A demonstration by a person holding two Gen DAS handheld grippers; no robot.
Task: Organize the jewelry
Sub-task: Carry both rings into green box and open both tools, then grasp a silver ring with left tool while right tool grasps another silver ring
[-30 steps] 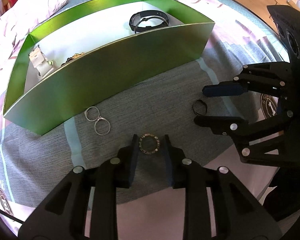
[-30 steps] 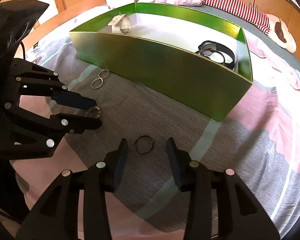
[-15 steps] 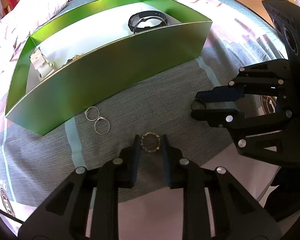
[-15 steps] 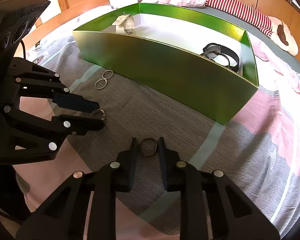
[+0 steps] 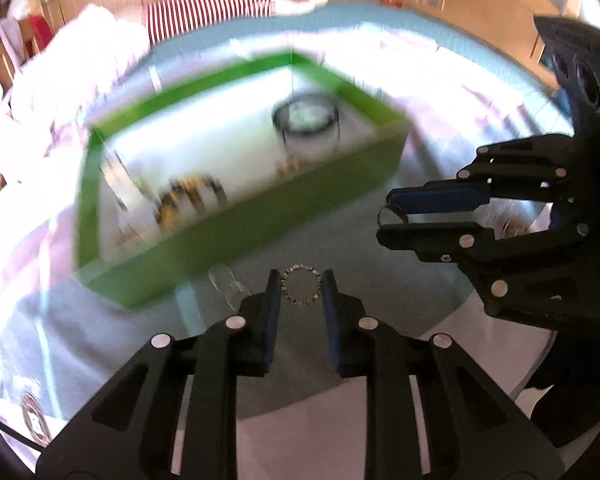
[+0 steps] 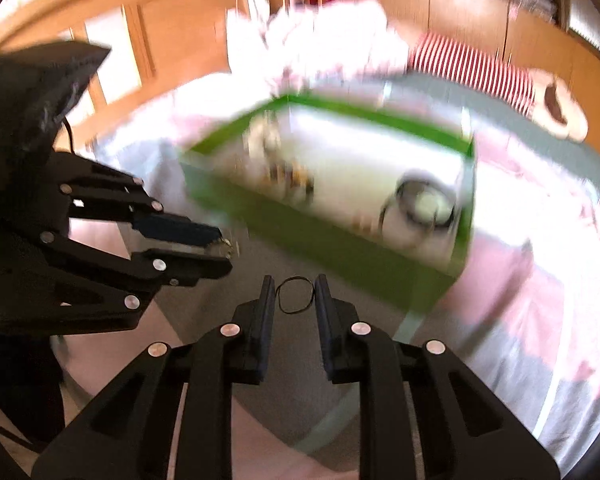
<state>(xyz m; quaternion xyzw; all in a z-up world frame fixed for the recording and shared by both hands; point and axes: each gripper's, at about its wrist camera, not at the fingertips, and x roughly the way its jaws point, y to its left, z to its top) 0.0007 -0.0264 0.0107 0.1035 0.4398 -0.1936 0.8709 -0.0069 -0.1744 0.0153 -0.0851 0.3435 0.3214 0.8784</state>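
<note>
Both grippers have risen off the bedspread since half a second ago, each carrying the piece it had been closing on; the background is now smeared with motion blur.

Largest in both views, the green box (image 5: 260, 216) sits across the middle of the frame, its white floor open to the cameras. Blurred jewelry lies inside: a dark watch (image 5: 306, 118) toward the right end and gold-toned pieces (image 5: 188, 194) toward the left end. The box appears to be the collecting place, which would explain why both loads are lifted toward it.

Next, the bedspread (image 5: 112, 332), grey and pink, fills the lower frame beneath the tools.

At the bottom centre of the left wrist view, the left gripper (image 5: 301, 292) is clenched on a beaded ring bracelet (image 5: 301, 289), held upright between the blue pads at their very tips, pinched at its two sides.

At the bottom centre of the right wrist view, the right gripper (image 6: 295, 294) grasps a thin black loop (image 6: 295, 295) the same way, edge-on at the fingertips, bowed slightly by the squeeze.
</note>
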